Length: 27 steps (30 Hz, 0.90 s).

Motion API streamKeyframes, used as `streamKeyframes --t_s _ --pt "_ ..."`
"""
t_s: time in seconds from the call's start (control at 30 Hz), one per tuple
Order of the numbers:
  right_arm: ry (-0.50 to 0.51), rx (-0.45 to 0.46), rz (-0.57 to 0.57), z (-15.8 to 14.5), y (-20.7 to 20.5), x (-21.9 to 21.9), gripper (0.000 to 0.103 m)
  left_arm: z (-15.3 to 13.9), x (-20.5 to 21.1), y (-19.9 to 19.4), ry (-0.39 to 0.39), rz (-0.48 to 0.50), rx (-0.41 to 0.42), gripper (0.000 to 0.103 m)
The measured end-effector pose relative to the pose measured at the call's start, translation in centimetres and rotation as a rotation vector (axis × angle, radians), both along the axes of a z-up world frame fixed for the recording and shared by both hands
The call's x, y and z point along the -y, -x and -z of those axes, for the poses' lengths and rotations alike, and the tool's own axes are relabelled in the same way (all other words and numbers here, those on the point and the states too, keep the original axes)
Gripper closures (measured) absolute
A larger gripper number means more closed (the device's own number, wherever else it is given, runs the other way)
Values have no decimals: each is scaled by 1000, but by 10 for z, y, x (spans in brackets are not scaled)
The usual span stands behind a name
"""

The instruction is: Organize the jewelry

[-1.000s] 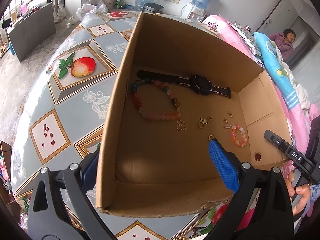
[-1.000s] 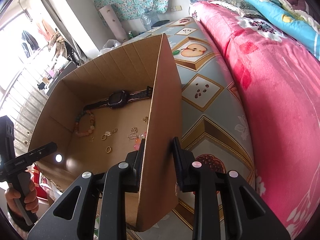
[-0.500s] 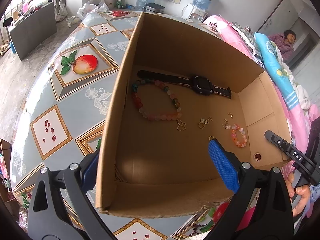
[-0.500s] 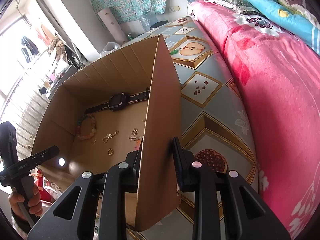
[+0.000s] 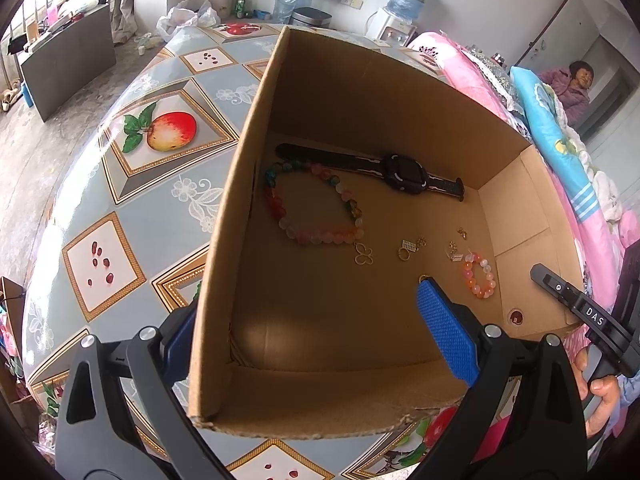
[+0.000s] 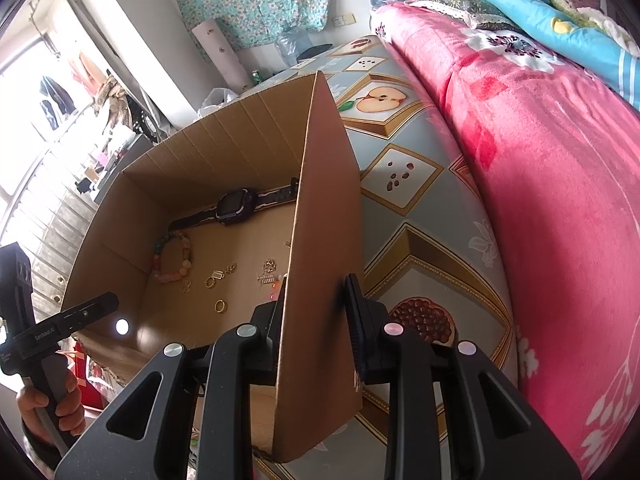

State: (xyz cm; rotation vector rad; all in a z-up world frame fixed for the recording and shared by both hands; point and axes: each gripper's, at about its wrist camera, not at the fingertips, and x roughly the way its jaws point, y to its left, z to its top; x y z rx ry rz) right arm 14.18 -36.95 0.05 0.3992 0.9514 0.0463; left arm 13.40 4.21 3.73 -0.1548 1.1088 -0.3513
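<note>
An open cardboard box stands on the table. Inside lie a black watch, a large multicolour bead bracelet, a small pink bead bracelet, a gold ring and several small gold charms. My left gripper is open and straddles the box's left wall, one finger outside and one inside. My right gripper straddles the box's right wall; its left pad touches the wall, and a gap shows at the right pad.
The table has a grey fruit-pattern cloth. A pink blanket on a bed lies along its right side. A person sits at the far right. Water bottles and a bin stand beyond the table.
The views have shifted slightly; the box and both grippers keep their positions relative to each other. The jewelry has not moved.
</note>
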Motion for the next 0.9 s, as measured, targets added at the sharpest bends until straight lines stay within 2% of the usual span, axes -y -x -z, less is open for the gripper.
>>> streamKeyframes --t_s 0.2,0.4,0.43,0.47,0.53,0.7,0.8,0.9 --pt "5 0 1 0 0 0 77 2 0 1 -7 0 8 10" --pt "65 42 12 -12 11 -6 75 0 -2 10 -6 25 50 10" --pt "89 53 18 -16 15 -8 73 -2 -4 13 -13 18 65 10" --pt "104 63 22 -18 19 -9 65 -5 -7 18 -22 11 94 10" --pt "138 92 29 -26 30 -13 61 -13 -12 26 -29 3 149 9" --pt "233 208 2 -53 65 -33 43 -40 -25 62 -76 -21 345 8" --pt "268 250 -63 -64 87 -51 34 -51 -30 80 -83 -30 400 8" --pt "247 236 -127 -63 103 -66 28 -58 -35 95 -72 -42 420 8"
